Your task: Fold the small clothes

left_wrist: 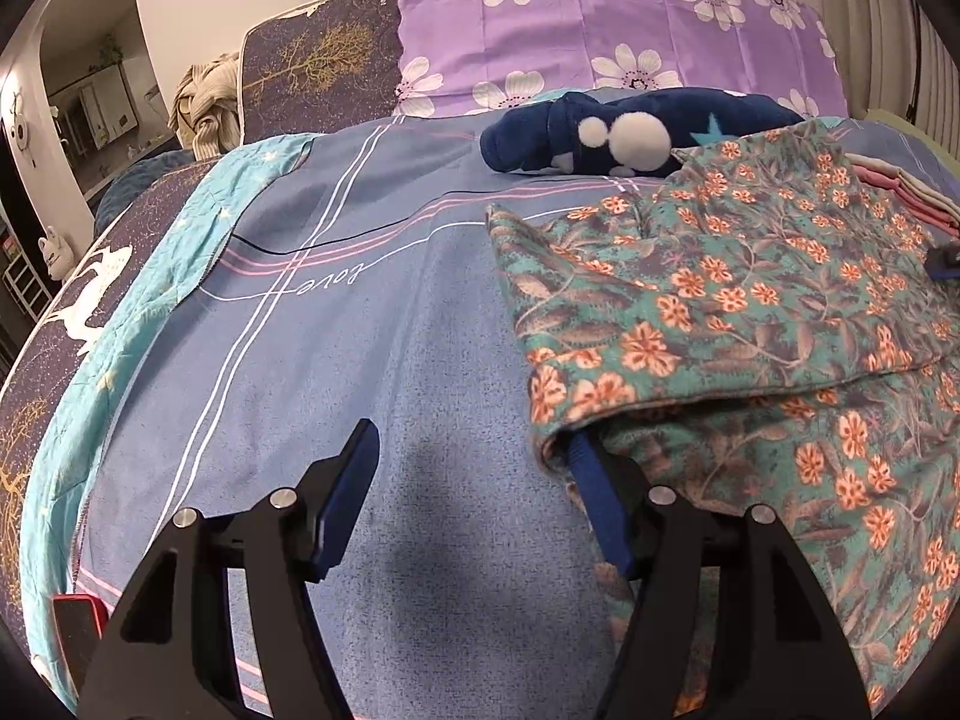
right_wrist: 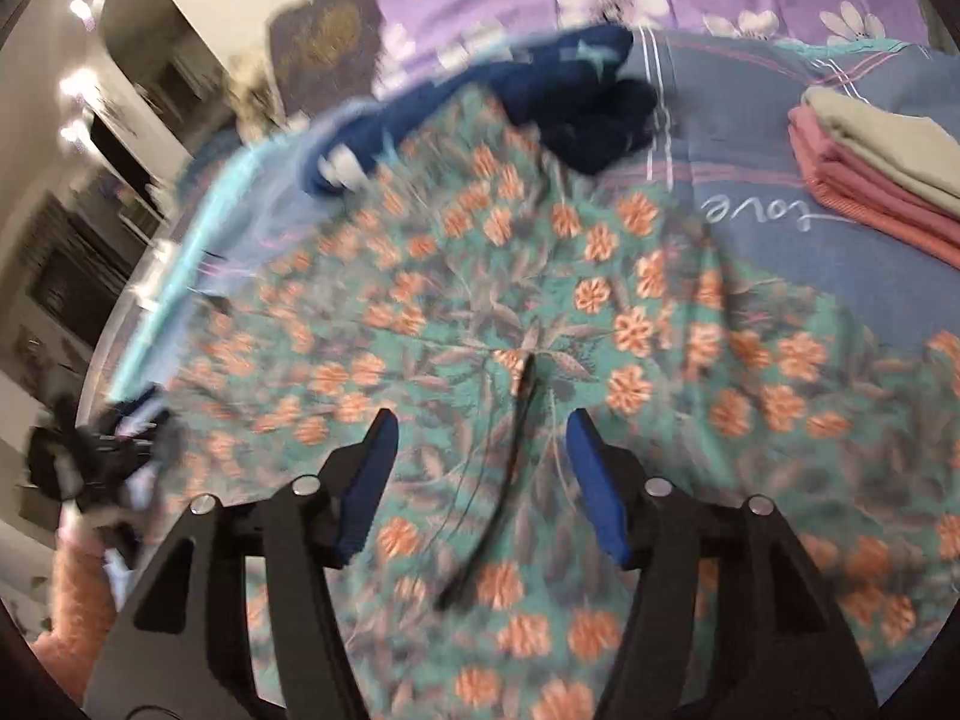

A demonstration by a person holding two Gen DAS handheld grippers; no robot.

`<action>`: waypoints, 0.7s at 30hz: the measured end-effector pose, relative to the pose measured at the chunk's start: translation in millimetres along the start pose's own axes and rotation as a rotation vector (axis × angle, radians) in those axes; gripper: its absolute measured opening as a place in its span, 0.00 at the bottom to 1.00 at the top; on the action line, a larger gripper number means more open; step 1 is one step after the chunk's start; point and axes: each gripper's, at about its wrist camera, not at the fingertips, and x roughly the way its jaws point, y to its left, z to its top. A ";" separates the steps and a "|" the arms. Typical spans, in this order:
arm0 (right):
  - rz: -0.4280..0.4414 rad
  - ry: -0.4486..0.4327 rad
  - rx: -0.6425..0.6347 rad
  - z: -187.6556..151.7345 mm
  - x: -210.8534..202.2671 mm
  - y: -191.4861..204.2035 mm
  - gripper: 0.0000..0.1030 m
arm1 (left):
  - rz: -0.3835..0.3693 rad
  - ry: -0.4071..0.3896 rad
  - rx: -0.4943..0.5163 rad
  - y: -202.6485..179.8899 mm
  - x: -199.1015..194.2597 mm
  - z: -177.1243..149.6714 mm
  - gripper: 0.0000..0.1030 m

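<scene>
Floral-print garment (left_wrist: 750,312) is spread on the bed (left_wrist: 360,360), partly folded over itself, beside a navy plush garment (left_wrist: 630,126). Left hand-held gripper (left_wrist: 474,480) is held open, its right finger tucked under the folded edge. Right hand-held gripper (right_wrist: 480,456) is seen open above the floral cloth, nothing gripped.
</scene>
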 end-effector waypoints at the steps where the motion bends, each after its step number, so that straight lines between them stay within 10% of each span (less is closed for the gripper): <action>1: -0.028 -0.014 -0.010 3.7 5.8 3.6 0.48 | 0.001 0.001 0.000 -0.2 1.0 0.1 0.63; 3: -0.082 -0.032 -0.045 10.2 5.9 14.0 0.03 | 0.009 0.006 0.002 -0.7 3.2 0.5 0.63; 9: -0.115 -0.294 -0.130 18.2 -59.6 47.7 0.04 | 0.043 0.015 -0.006 5.3 3.6 -4.4 0.64; 14: -0.398 -0.153 -0.156 10.3 -14.1 21.6 0.11 | 0.058 0.010 0.001 4.1 -0.8 -8.2 0.64; 21: -0.202 -0.166 -0.159 -18.9 -38.2 37.3 0.15 | -0.113 0.002 -0.096 17.7 -34.4 -11.5 0.59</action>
